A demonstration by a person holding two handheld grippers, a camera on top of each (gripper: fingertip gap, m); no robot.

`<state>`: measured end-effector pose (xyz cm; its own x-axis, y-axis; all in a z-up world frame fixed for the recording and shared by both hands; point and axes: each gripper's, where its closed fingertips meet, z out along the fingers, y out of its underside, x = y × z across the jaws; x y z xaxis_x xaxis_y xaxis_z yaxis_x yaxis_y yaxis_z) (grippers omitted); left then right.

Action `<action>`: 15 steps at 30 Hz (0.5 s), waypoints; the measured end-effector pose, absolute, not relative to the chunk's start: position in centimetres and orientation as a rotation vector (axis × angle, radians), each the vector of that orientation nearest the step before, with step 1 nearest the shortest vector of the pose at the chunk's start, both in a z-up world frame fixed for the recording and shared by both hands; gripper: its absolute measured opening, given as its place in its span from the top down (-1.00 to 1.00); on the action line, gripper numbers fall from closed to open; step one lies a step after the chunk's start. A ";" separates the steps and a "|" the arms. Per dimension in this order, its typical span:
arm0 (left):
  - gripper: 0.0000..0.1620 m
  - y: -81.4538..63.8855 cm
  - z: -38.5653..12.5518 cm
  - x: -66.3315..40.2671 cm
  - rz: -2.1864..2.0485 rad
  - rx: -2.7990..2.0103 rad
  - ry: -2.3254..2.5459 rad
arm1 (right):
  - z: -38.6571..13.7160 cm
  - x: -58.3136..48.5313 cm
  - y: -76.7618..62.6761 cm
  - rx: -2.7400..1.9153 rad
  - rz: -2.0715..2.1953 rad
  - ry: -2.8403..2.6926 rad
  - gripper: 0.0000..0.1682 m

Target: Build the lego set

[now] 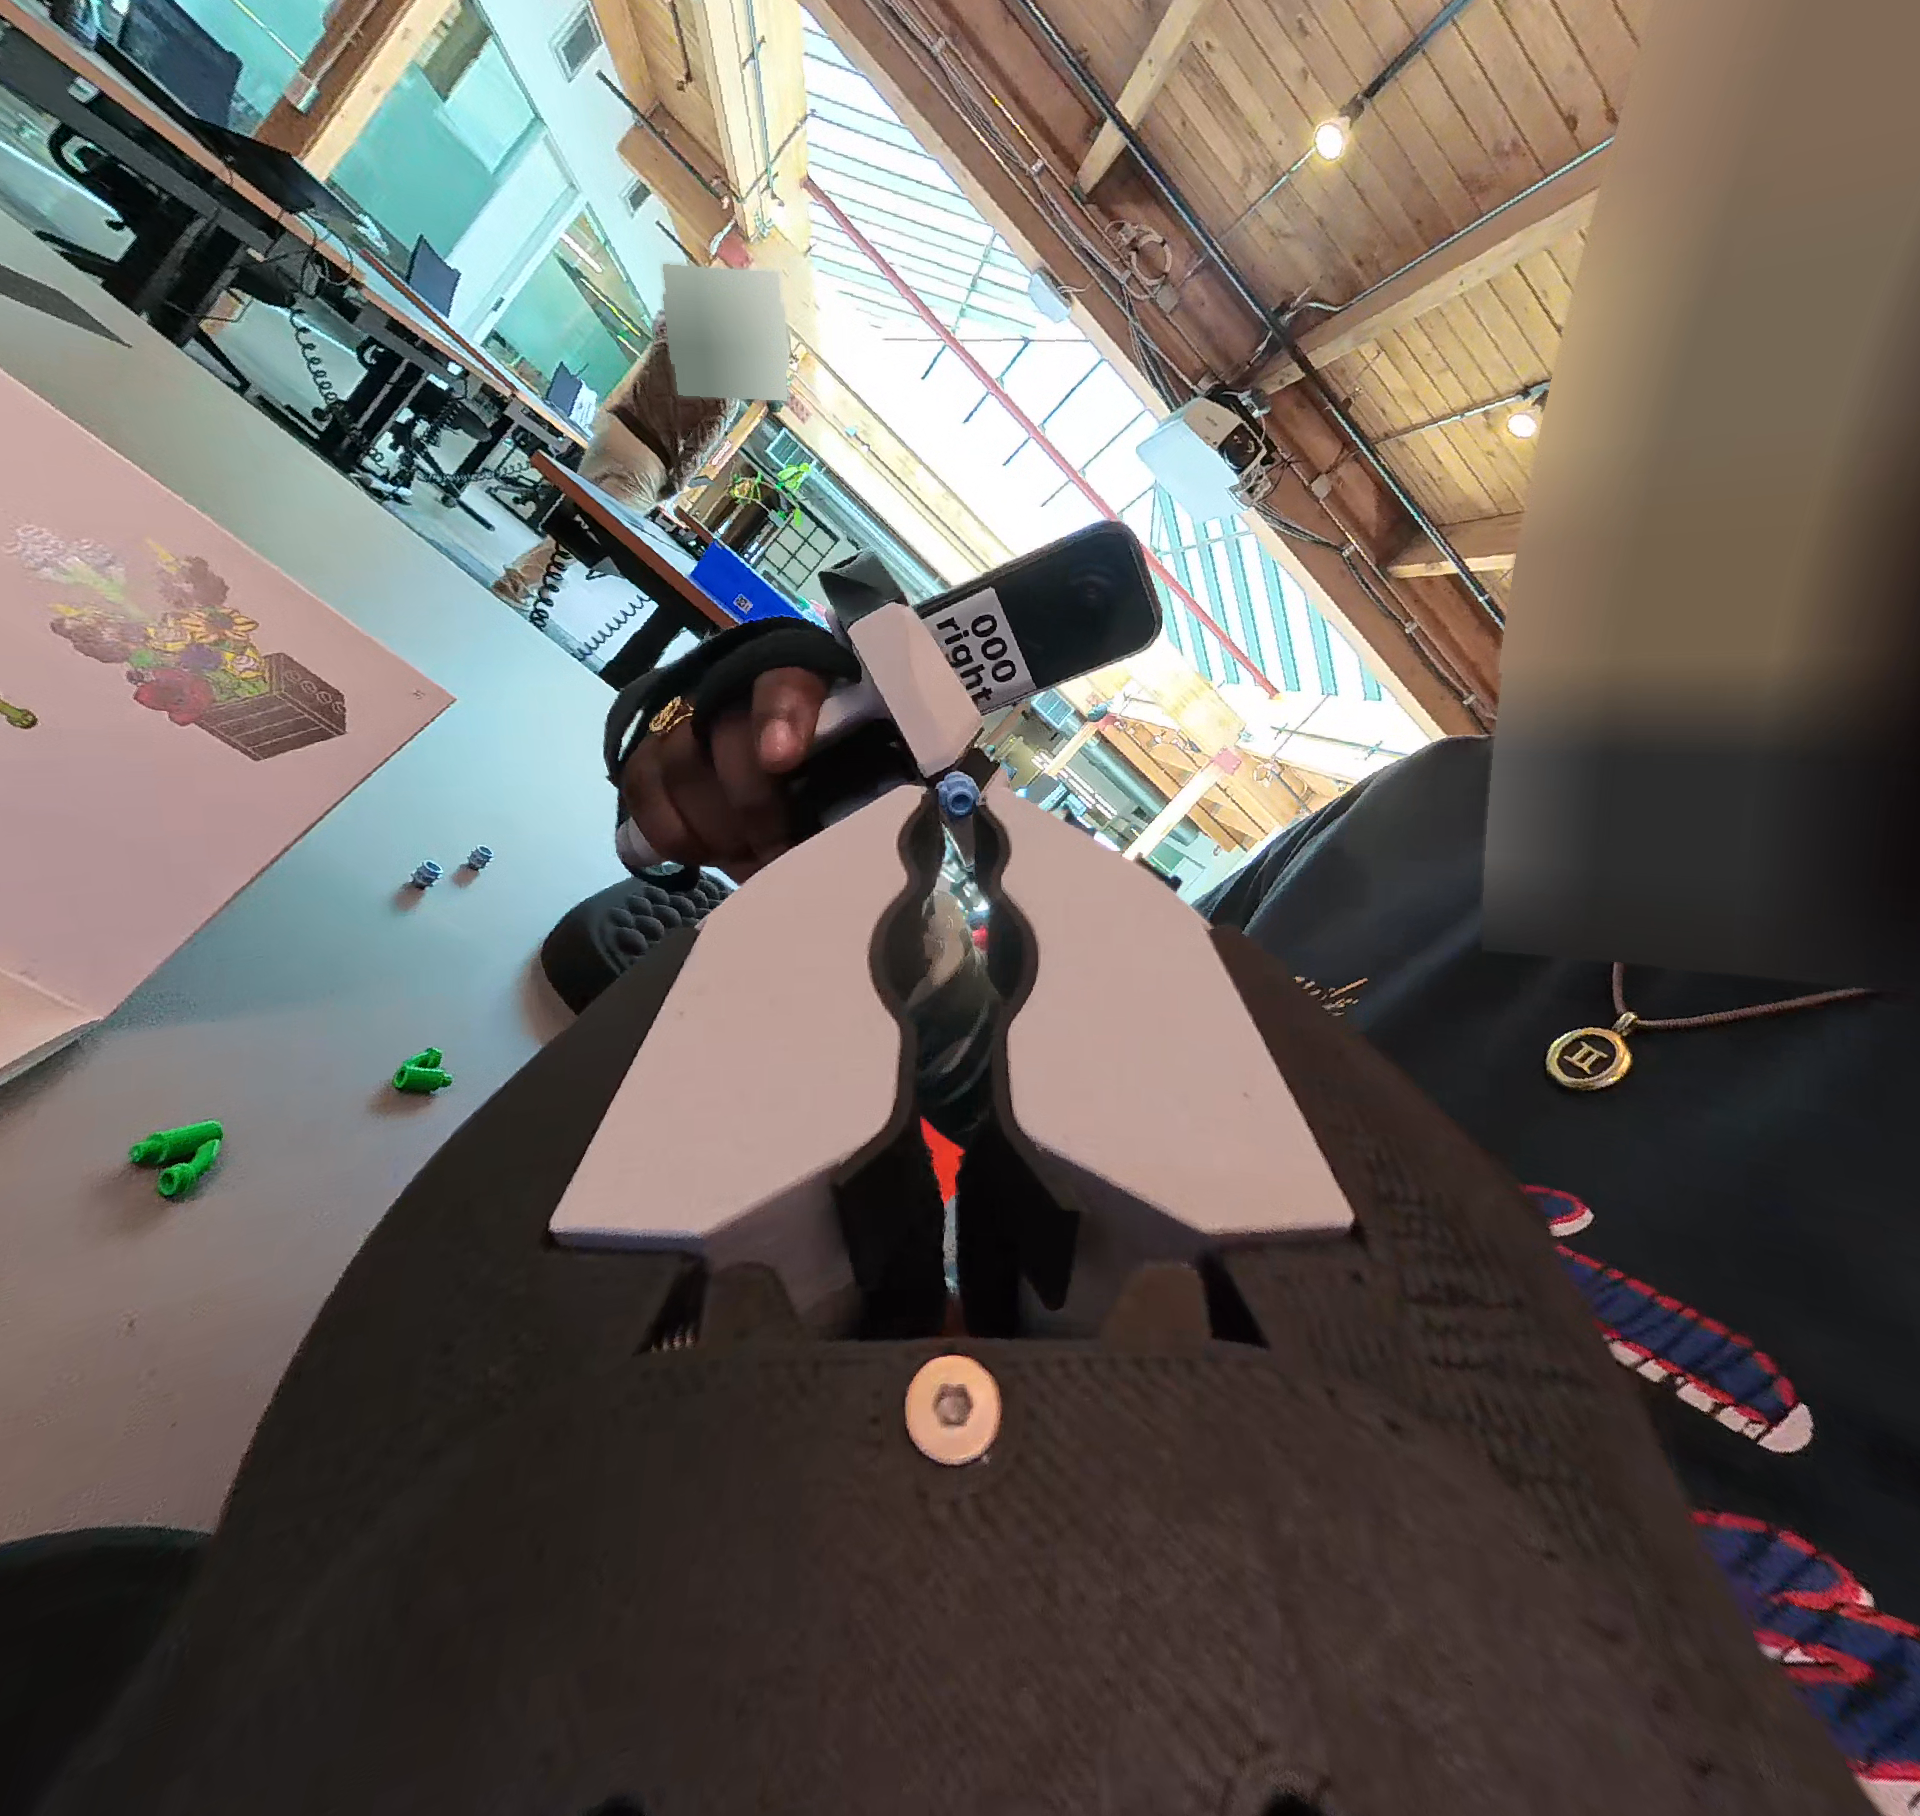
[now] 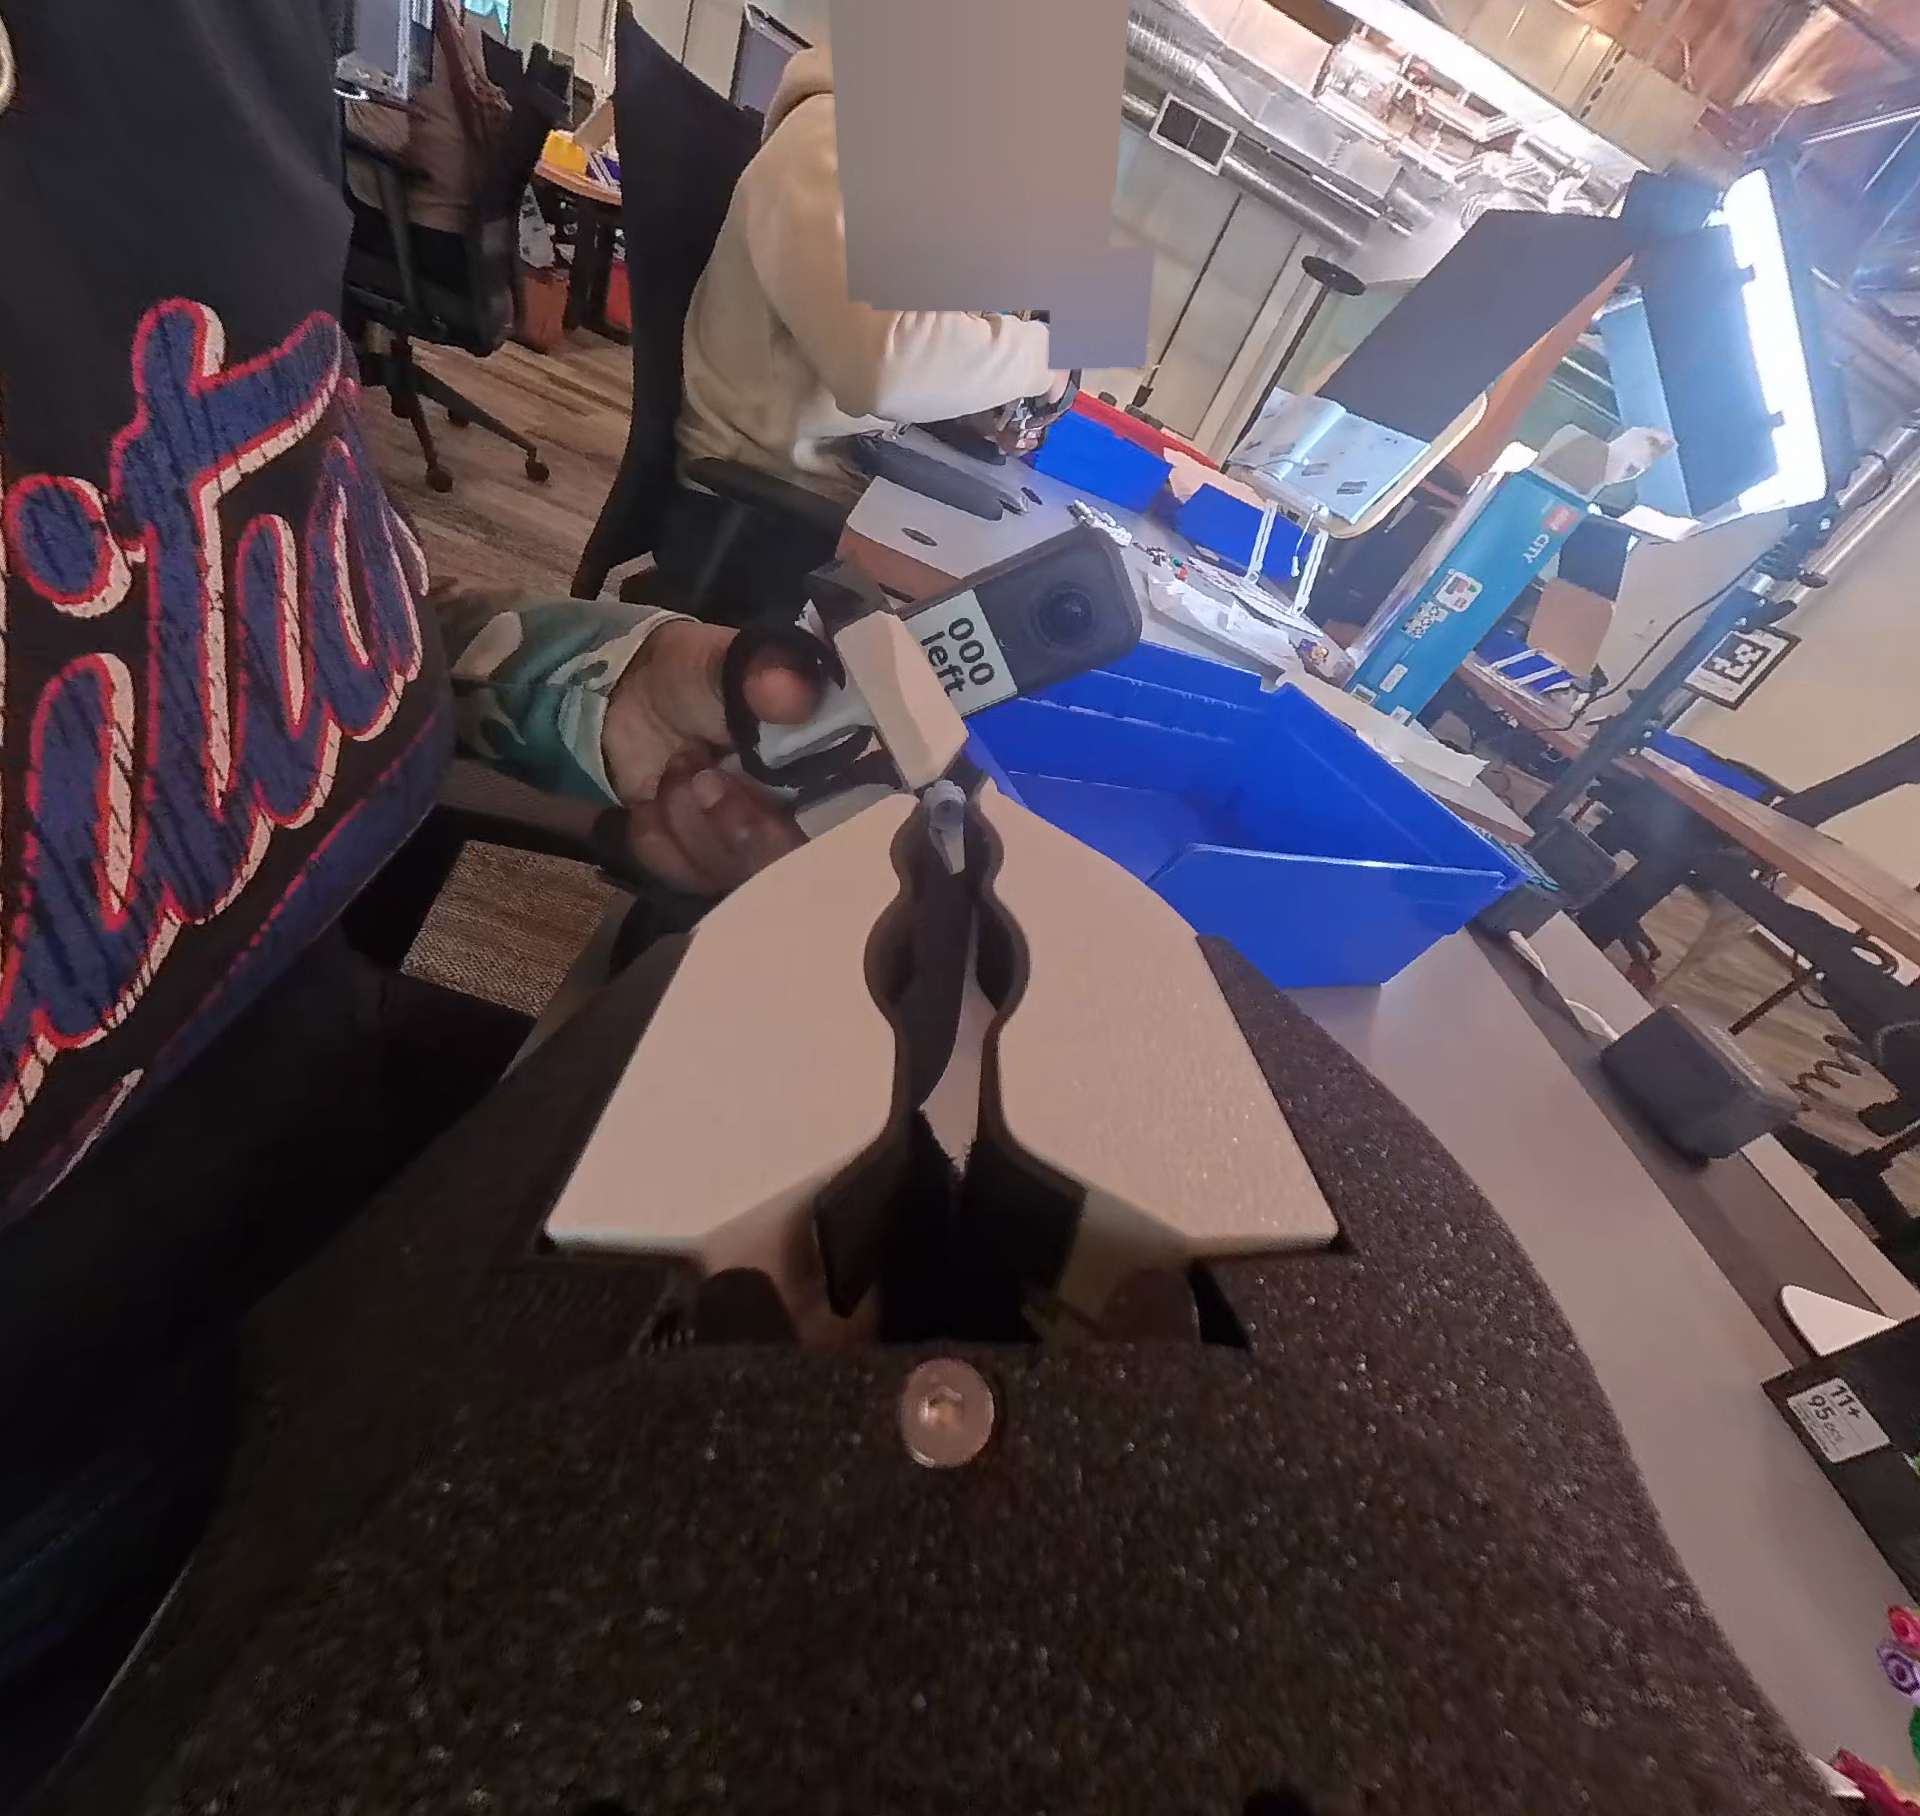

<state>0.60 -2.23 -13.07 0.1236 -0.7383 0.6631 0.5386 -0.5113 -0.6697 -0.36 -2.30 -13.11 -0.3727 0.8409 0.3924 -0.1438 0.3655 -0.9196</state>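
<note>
1. The left gripper [image 1: 954, 816] is pinching a small blue-grey round Lego piece [image 1: 957, 796] at its fingertips, raised above the grey table [image 1: 312, 956].
2. The right gripper [image 2: 948, 821] is clamping the same piece [image 2: 945, 810], tip to tip.
3. 2 green Lego stem pieces [image 1: 179, 1155] are lying at the table's near left.

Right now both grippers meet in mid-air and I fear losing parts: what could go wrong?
1. The small blue piece is pinched only at the left gripper tips, above the grey table; a slip could drop it.
2. The right gripper presses its grey piece close; misalignment could pop both free.
</note>
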 end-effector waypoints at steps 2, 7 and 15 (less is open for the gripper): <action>0.92 -2.2 -13.1 0.5 -1.581 -1.381 0.222 | -13.1 -0.4 -2.3 -0.651 1.207 -1.601 0.92; 0.93 -2.1 -13.6 0.2 -1.467 -1.402 0.263 | -13.6 -0.8 -2.2 -0.744 1.248 -1.612 0.92; 0.93 -2.1 -13.7 0.0 -1.408 -1.433 0.303 | -13.6 -1.1 -2.1 -0.842 1.350 -1.580 0.93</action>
